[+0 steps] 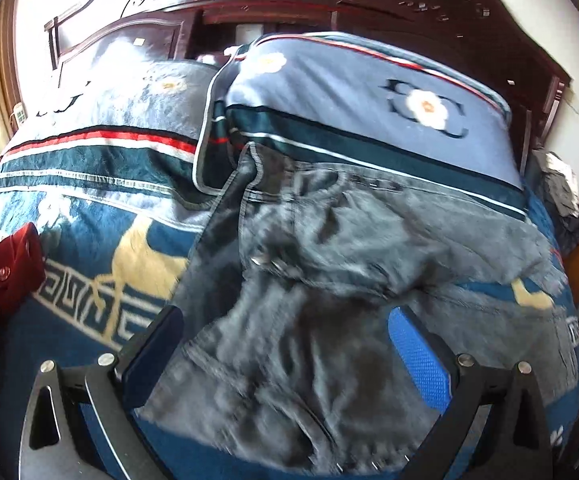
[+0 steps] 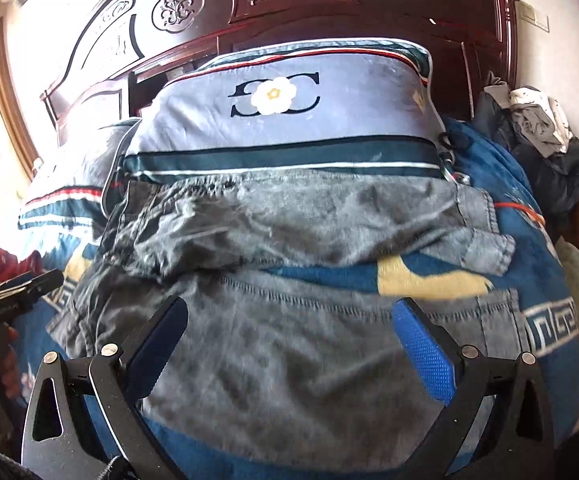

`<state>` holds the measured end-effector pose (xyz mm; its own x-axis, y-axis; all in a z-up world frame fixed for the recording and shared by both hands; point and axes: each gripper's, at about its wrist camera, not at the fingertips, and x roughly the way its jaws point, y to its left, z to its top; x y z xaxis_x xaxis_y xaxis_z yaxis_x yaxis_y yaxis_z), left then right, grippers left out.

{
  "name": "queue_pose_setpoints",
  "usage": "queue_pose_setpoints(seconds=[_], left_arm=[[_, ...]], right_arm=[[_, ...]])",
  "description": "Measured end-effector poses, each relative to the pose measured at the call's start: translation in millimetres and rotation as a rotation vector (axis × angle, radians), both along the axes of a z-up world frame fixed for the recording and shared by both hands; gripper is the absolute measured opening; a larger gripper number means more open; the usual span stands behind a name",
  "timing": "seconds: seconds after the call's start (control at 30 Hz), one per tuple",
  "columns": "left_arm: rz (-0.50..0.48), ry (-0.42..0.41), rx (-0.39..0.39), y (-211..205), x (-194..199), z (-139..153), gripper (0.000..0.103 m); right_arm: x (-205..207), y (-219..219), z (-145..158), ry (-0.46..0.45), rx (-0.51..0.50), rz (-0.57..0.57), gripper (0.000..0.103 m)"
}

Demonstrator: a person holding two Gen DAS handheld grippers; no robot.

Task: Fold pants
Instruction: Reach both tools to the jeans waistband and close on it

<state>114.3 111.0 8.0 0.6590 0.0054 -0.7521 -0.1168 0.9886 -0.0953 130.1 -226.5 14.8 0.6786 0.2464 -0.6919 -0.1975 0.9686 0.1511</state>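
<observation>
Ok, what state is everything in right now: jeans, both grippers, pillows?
grey jeans: spread on the bed, rumpled, not yet folded flat.
left gripper: open, over the jeans.
right gripper: open, over the jeans.
pillow: leaning against the headboard.
blanket: spread under the jeans.

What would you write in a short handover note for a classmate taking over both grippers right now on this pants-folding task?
Left gripper: open, fingers apart over the crumpled grey jeans, holding nothing.
Right gripper: open above the jeans, also holding nothing.
The jeans lie on the blue patterned blanket, their top edge against the pillow, one leg bunched across the other.
Done: pants lie on the bed, part doubled over but messy.
Left: flatten the legs, align them, then fold neatly.
</observation>
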Motion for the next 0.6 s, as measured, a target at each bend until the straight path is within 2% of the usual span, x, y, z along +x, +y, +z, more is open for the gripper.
queue_pose_setpoints(seconds=[0.07,0.17,0.37,0.6], left_arm=[[0.018,0.044,-0.007,10.7,19.4,-4.6,0.103],[0.030,0.085,-0.015,21.3,44.7,-11.7,0.093],[0.010,0.134,0.049,24.7,95.0,-29.1,0.080],[-0.010,0.170,0.041,32.8,145.9,-47.6,0.074]], right_arm=[[11.0,-0.7,0.1,0.002,0.010,0.003,0.103],[29.8,-1.1,-1.8,0.007,0.008,0.009,0.103],[75.0,-2.5,-11.5,0.019,-0.036,0.055,0.103],[145.0,-3.9,-26.5,0.091,-0.060,0.103,0.103]])
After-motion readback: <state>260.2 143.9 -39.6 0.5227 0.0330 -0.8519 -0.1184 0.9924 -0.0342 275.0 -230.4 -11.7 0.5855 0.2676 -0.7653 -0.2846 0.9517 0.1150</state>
